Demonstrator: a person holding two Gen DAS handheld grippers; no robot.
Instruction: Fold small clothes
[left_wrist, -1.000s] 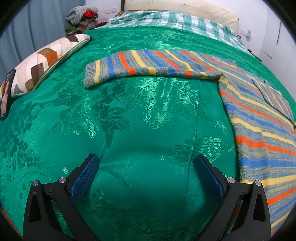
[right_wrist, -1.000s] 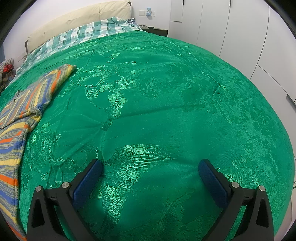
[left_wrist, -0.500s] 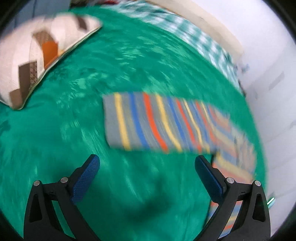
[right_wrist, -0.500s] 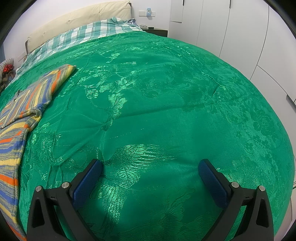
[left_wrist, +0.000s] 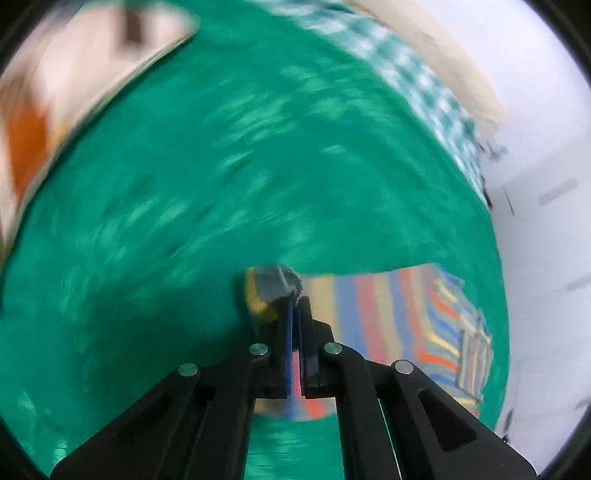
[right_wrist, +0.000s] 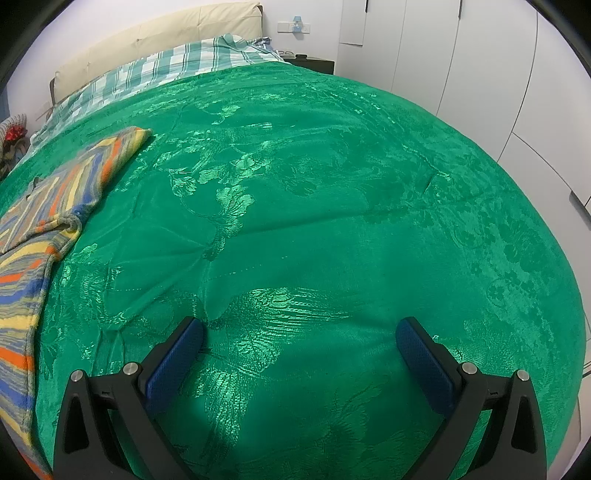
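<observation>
Heavily motion-smeared through the left wrist view, green bedspread (left_wrist: 221, 177) streaked, patchwork pillow (left_wrist: 66, 96) dissolved into colour. Sharp and evenly bright through the right wrist view, soft glare on the bedspread's woven sheen, faint shadow below it between the gripper fingers (right_wrist: 173, 358). Strongly bowed toward the dark circular rim.

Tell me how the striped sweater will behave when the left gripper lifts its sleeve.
Probably floppy: the sweater is soft knit, and its cuff bunches where the left gripper pinches it. It should trail and drape rather than hold shape. It may also slide easily, since the green bedspread looks shiny and smooth.
</observation>
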